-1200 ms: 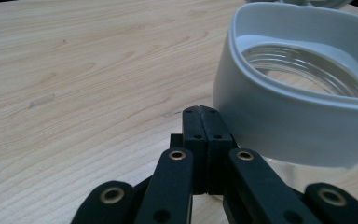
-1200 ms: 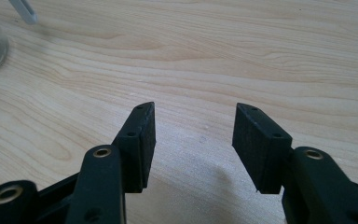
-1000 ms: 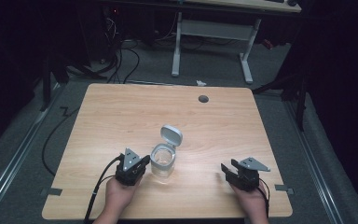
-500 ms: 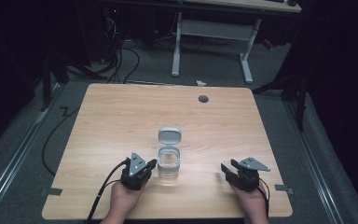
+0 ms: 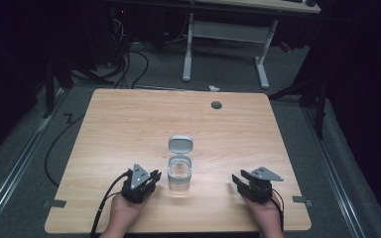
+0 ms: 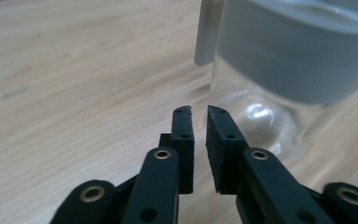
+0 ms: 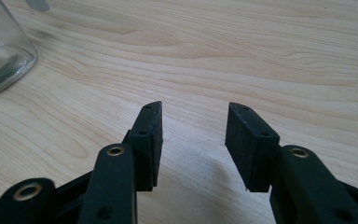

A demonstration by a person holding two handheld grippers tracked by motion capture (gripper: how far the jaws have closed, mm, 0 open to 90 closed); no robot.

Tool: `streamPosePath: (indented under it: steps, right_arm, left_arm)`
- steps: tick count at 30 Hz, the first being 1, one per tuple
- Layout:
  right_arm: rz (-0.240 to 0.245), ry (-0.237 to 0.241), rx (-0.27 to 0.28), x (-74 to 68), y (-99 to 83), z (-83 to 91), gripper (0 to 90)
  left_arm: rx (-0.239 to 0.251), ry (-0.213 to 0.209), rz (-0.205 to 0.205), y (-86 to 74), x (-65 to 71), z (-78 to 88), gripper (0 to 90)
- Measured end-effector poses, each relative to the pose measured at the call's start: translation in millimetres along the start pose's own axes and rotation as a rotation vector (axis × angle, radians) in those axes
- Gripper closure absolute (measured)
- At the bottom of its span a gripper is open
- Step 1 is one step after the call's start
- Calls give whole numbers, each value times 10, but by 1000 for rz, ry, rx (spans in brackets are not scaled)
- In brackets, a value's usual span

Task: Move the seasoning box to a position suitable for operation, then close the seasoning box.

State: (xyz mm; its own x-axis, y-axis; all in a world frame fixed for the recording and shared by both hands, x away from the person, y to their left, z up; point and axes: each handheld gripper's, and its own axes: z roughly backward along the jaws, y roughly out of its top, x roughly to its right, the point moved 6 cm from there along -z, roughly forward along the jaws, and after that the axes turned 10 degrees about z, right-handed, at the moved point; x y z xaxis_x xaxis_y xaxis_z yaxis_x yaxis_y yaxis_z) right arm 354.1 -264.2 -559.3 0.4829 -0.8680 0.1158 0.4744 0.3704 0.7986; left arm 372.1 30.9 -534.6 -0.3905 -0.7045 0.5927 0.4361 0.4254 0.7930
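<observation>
A clear glass jar (image 5: 180, 176) is seen standing upright near the front edge of the light wooden surface (image 5: 129, 124), roughly midway between the two hands. Its grey flip lid (image 5: 180, 145) is swung open and tilted back on the far side, joined to the grey collar around the mouth. The left gripper (image 5: 151, 179) is held just beside the jar's left flank, low over the surface; in the left gripper view its jaws are brought nearly together, only a thin slit left between them, and nothing is caught there, with the jar's glass wall (image 6: 261, 116) looming right behind the tips. Whether the tips touch the glass cannot be told. The right gripper (image 5: 240, 180) is parked well apart from the jar on the other side, its jaws spread wide and empty over bare wood, the jar's base (image 7: 0, 56) glimpsed at the upper left of the right gripper view. A dark round grommet (image 5: 216, 104) is set in the surface near the far edge.
</observation>
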Motion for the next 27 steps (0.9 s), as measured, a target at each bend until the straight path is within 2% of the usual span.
streamPosePath:
  steps: [3,4,6,7,11,12,14,19,24,27]
  right_arm:
    - [8,1,8,-39,41,-25,533]
    - [43,-5,25,-79,113,-50,521]
    - [47,-10,30,-93,136,-54,522]
    - [53,-12,47,-129,185,-64,522]
    - [83,-19,55,-188,219,-104,551]
    - [85,-20,44,-192,217,-117,551]
    - [79,-21,32,-196,216,-132,551]
    - [60,-12,8,-213,251,-167,528]
    - [26,-4,27,-168,338,-155,522]
    - [33,-1,44,-159,438,-158,538]
  left_arm:
    - [-3,3,6,-35,-54,47,779]
    - [-12,9,-4,-52,-81,74,751]
    - [-18,10,-15,-51,-94,109,738]
    - [-12,5,-8,-40,-88,128,719]
    - [-17,-14,-9,-80,-50,159,702]
    - [-22,-15,-14,-102,-40,160,702]
    - [-28,-16,-22,-127,-26,165,699]
    - [-22,-13,-13,-126,5,160,672]
    - [-19,-13,26,-97,-2,187,664]
    - [-14,-25,35,-83,9,246,655]
